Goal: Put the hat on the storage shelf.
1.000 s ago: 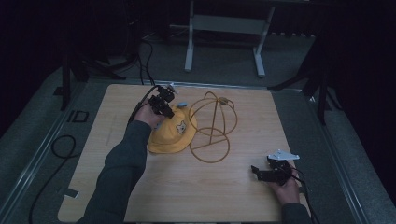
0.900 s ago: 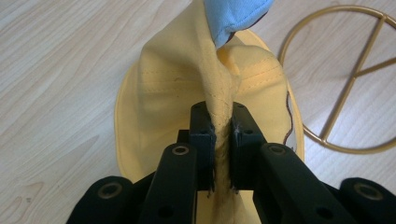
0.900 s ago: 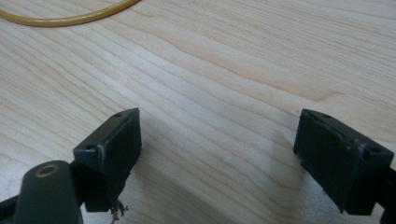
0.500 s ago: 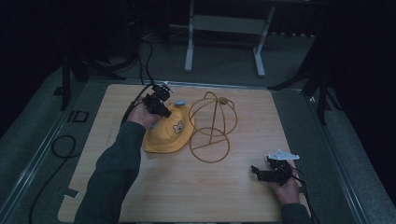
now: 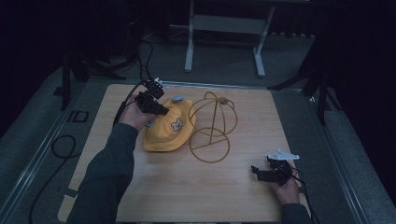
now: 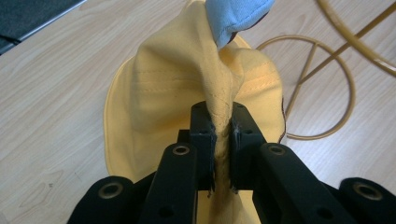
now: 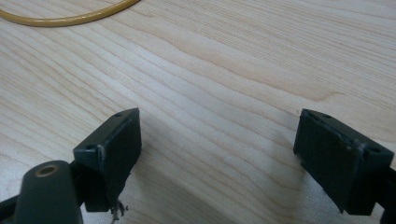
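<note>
Here a pale wood-grain table (image 5: pixel 187 186) stands in a dark room, "ID" marked beside its left edge. Toward its far-left corner lies a yellow bear-patch bucket hat (image 5: pixel 169 133) with blue tab, beside a wire hat stand (image 5: pixel 212 126). The left gripper (image 6: pixel 222 135) clamps a hat fold; the right gripper (image 7: pixel 217 149), near the right edge, gapes wide.
</note>
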Motion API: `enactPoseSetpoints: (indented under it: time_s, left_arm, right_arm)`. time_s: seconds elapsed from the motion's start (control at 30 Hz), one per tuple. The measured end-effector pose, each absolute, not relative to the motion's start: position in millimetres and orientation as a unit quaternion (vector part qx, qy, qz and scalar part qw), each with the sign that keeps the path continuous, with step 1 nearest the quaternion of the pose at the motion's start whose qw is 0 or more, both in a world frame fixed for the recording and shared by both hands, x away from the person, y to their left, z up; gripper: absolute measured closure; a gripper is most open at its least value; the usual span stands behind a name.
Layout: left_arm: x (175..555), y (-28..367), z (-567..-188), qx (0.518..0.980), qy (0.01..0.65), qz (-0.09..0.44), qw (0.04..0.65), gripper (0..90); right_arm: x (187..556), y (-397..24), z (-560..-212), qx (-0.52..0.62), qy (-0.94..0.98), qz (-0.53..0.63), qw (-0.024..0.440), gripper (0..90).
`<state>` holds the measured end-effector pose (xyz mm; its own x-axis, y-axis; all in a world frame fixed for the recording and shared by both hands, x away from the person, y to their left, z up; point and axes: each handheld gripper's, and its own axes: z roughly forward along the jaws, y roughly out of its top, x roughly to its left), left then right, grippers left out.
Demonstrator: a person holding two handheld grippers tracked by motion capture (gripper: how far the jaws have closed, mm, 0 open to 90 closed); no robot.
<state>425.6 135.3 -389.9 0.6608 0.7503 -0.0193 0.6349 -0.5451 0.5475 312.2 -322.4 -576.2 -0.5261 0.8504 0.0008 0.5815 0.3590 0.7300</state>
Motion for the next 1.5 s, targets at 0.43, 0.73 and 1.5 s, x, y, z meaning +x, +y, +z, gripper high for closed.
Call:
enactPoseSetpoints:
  time_s: [0.43,0.73,1.5]
  left_arm:
    - [406,141,-371,0.865,0.384,0.118,0.300,82.1]
    - [395,142,-362,0.862,0.371,0.121,0.322,81.8]
    - [378,162,-343,0.849,0.371,0.134,0.351,82.0]
  right_arm:
    - [312,-322,-576,0.447,0.801,0.349,0.194,15.1]
    - [312,-322,-576,0.447,0.801,0.348,0.194,15.1]
    - [312,-322,-576,0.448,0.801,0.348,0.193,15.1]
